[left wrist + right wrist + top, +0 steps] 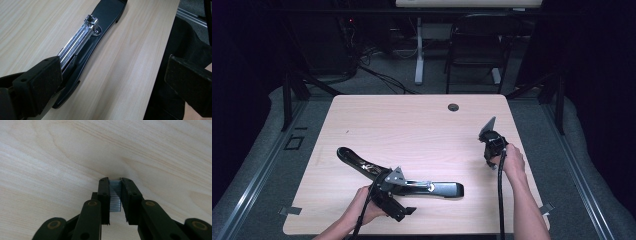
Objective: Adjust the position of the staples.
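A long black stapler (439,189) lies swung open flat on the wooden table (412,125), its handle arm (354,159) stretching to the left. In the left gripper view its silver staple channel (77,40) runs along the black base (107,12). My left gripper (398,196) sits over the stapler's hinge with its jaws (112,70) wide apart. One pad (37,82) lies beside the channel and the other (190,85) hangs past the table's edge. My right gripper (489,159) points down at the table's right side, shut on a short strip of staples (115,197).
A dark cable hole (453,107) sits near the table's far edge. A black folding chair (477,45) and a desk leg (419,55) stand behind the table. The table's near edge (162,50) runs close to my left gripper.
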`<state>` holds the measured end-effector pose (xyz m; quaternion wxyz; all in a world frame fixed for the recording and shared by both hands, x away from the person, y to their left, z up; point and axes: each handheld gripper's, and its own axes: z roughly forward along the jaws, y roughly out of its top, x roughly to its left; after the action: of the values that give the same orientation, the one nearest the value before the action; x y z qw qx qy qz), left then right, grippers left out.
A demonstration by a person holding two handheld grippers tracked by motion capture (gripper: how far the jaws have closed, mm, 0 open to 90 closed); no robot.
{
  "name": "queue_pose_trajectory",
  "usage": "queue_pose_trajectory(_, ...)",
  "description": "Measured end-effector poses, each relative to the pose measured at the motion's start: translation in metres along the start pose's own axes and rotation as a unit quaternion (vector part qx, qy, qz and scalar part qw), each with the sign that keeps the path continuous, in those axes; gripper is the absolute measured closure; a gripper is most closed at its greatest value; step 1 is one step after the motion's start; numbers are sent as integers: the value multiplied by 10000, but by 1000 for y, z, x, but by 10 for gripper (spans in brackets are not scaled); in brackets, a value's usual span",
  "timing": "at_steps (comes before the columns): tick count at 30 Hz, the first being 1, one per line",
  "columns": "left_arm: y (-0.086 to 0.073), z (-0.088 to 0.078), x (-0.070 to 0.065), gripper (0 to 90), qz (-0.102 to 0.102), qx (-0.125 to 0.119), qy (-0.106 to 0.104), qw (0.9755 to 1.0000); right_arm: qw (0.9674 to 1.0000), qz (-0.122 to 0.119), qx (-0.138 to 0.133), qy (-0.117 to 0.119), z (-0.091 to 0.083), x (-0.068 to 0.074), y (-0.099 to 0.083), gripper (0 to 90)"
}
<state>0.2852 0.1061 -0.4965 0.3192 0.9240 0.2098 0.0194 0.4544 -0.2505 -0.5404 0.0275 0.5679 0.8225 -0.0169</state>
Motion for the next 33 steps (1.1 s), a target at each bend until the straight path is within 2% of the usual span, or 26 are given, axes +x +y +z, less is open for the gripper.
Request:
queue_pose_trajectory(3, 0, 0, 0, 9, -13, -13, -11, 10000, 9999, -121, 88, -19, -4, -2, 1, 784)
queue_pose_trajectory(4, 0, 0, 0, 9, -16, -25, -15, 10000, 10000, -53, -7, 38, -3, -1, 0, 784)
queue_pose_trajectory(6, -1, 0, 0, 5, -19, -32, -19, 10000, 9999, -75, -60, 34, -6, -1, -1, 784)
queue_pose_trajectory(11, -1, -1, -1, 1, 7, -30, -23, 10000, 9996, -245, -107, 110, -15, 2, -2, 784)
queue_pose_trajectory(14, -1, -1, -1, 1, 16, -27, -24, 10000, 9992, -326, -135, 163, -20, 6, -3, 784)
queue_pose_trajectory(15, -2, -1, -1, 1, 13, -27, -19, 10000, 9990, -244, -272, 263, -19, 8, -5, 784)
queue_pose_trajectory(19, -3, -1, -1, 1, -7, -5, -15, 10000, 9984, -511, -126, 223, -25, 13, -4, 784)
queue_pose_trajectory(21, -3, -1, -1, 1, -10, 10, -16, 10000, 9983, -436, -278, 254, -25, 17, -5, 784)
queue_pose_trajectory(23, -3, 0, 0, 1, -5, 8, -7, 10000, 9978, -539, -270, 288, -27, 20, -5, 784)
queue_pose_trajectory(24, -3, 0, 0, 0, -5, 6, -5, 10000, 9975, -510, -359, 326, -27, 22, -6, 784)
queue_pose_trajectory(26, -3, 0, 0, 0, 6, 14, -2, 10000, 9967, -682, -272, 341, -32, 25, -4, 784)
queue_pose_trajectory(27, -3, 0, 0, 0, 7, 14, -6, 10000, 9966, -644, -368, 364, -31, 28, -5, 784)
queue_pose_trajectory(28, -3, 0, 0, 0, 19, 18, -2, 10000, 9961, -758, -266, 351, -34, 29, -4, 784)
queue_pose_trajectory(29, -3, 0, 0, 0, 26, 25, -2, 10000, 9960, -690, -392, 415, -33, 31, -5, 784)
queue_pose_trajectory(31, -3, 0, 0, 0, 22, 23, -6, 10000, 9952, -857, -261, 395, -36, 33, -3, 784)
queue_pose_trajectory(33, -3, -1, 0, 0, 21, 13, -5, 10000, 9949, -830, -327, 463, -37, 35, -4, 784)
